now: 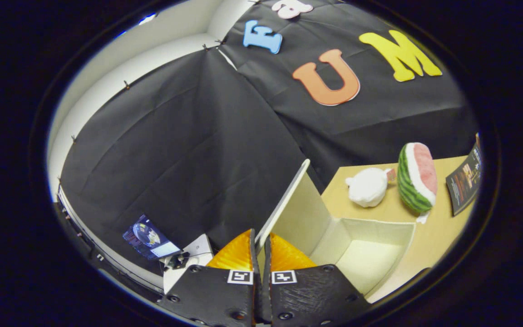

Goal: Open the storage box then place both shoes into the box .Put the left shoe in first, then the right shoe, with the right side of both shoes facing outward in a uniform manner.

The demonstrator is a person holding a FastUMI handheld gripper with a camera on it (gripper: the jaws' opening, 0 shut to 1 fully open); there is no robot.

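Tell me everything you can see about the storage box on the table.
The storage box is cream-white, looks like thin board or plastic, and stands open on the tan table, just ahead of the gripper. Its lid is raised, tilted up and edge-on, and the gripper's closed fingers pinch the lid's near edge. The inside appears empty, with plain smooth walls. Beyond it lie a white plush toy and a watermelon plush, apart from the box.

Black cloth (pixel 189 150) drapes the booth's walls, pinned along a white frame (pixel 152 50). A pale wooden table (pixel 429 236) stands below.
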